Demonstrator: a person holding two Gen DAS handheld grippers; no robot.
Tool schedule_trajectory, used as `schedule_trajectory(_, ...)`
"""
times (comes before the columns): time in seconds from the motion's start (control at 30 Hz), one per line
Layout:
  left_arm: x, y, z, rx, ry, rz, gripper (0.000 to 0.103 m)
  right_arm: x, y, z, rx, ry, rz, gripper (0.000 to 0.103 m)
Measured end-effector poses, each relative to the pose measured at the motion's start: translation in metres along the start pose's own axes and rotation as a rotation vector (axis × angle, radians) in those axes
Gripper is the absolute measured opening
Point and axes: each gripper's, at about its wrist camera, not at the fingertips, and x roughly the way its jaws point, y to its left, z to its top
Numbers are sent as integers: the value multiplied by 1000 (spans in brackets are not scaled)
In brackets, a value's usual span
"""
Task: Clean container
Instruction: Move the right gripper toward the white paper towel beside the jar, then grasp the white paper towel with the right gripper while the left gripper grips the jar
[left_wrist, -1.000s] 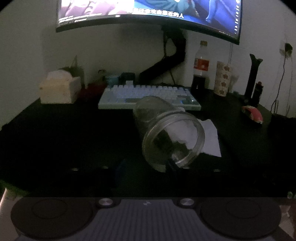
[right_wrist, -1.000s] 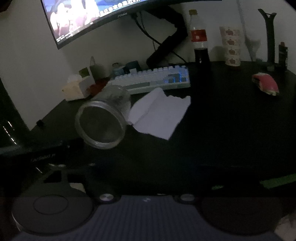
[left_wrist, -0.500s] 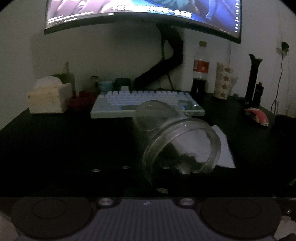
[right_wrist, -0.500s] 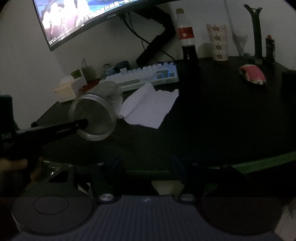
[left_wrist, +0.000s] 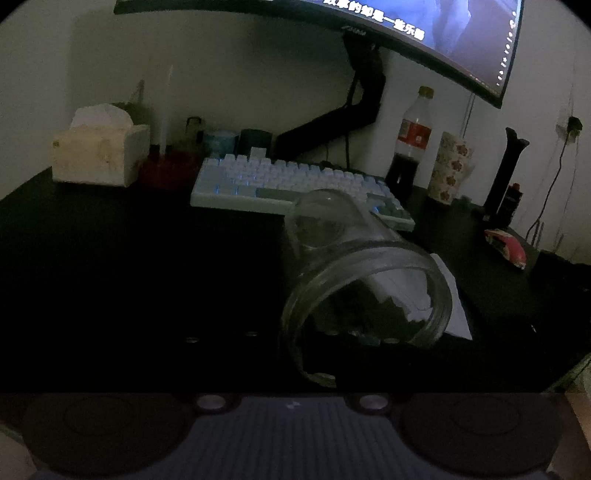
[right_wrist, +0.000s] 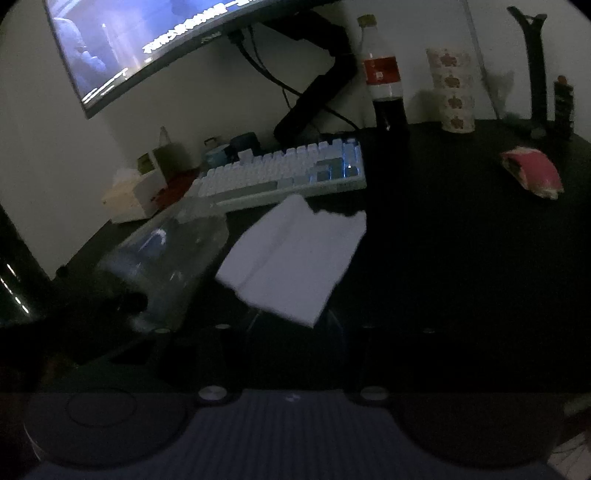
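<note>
Now the glass jar (left_wrist: 364, 280) lies on its side, mouth toward the camera, on a dark bench (left_wrist: 110, 277) in a dim room, and the left hand-held gripper (left_wrist: 317, 369) has pressed its fingers together on the near rim, where a second ago they were spread short of the glass. In the right wrist view the jar (right_wrist: 162, 266) appears tilted and blurred at the left edge, beside a sheet of white tissue (right_wrist: 295, 254) that lies flat just in front of a pale keyboard (right_wrist: 284, 173). The right hand-held gripper (right_wrist: 291, 325), whose dark fingers barely show against the bench, has come up to the near edge of the tissue and its jaws are closing, though the pads do not yet appear to press on the paper. That change suggests the container is now secured for wiping, while the wiping material is only about to be picked up, so the cleaning itself looks not yet begun. A cola bottle (right_wrist: 384, 77), a patterned paper cup (right_wrist: 452, 96), a tissue box (left_wrist: 98, 153) and a curved monitor (left_wrist: 424, 33) stand behind, well apart from the work.
</note>
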Motion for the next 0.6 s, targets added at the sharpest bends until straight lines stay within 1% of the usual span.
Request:
schedule_trajectory(0.1, -2, 3, 0, 5, 3, -5, 8, 24, -3, 21, 39, 47, 28, 45)
schedule_trajectory(0.23, -5, 9, 0, 12, 0, -29, 9, 57, -7, 47, 109, 120, 9, 45)
schedule_trajectory(0.33, -7, 13, 0, 13, 10, -36, 9, 75, -8, 60, 146, 146, 2, 45)
schedule_trajectory(0.43, -8, 16, -1, 8, 13, -42, 9, 90, -4, 71, 155, 159, -2, 45)
schedule_trajectory(0.53, -8, 18, 0, -4, 17, -41, 9, 104, 4, 79, 133, 179, -1, 45)
schedule_trajectory(0.6, -8, 20, 0, -8, 14, -36, 9, 113, 10, 81, 107, 188, -10, 43)
